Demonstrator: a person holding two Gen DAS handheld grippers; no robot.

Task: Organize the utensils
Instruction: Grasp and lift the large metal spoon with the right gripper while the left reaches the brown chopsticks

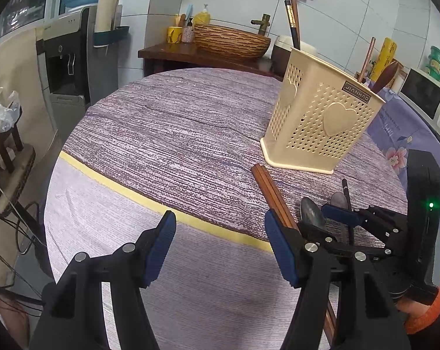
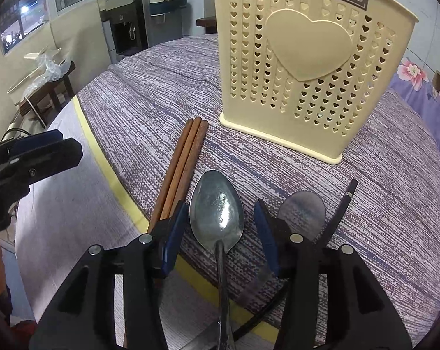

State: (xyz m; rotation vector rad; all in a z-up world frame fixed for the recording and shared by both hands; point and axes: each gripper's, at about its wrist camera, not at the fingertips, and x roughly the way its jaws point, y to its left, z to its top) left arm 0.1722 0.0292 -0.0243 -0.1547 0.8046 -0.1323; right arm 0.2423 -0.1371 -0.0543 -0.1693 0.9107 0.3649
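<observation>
Metal spoon (image 2: 217, 207) flat on the tablecloth (image 2: 150, 93) before the cream holder (image 2: 307, 67), straddled untouched by the parted right gripper (image 2: 220, 233); thin, stiff, slick, likely best pinched mid-handle; left gripper (image 1: 220, 250) open, empty.

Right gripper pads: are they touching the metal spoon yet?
Apart. In the right wrist view the spoon lies between the right gripper's open fingers, with tablecloth showing between its bowl and each blue pad.

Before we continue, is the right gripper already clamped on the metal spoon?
No, the right gripper straddles the metal spoon with gaps beside both pads.
</observation>
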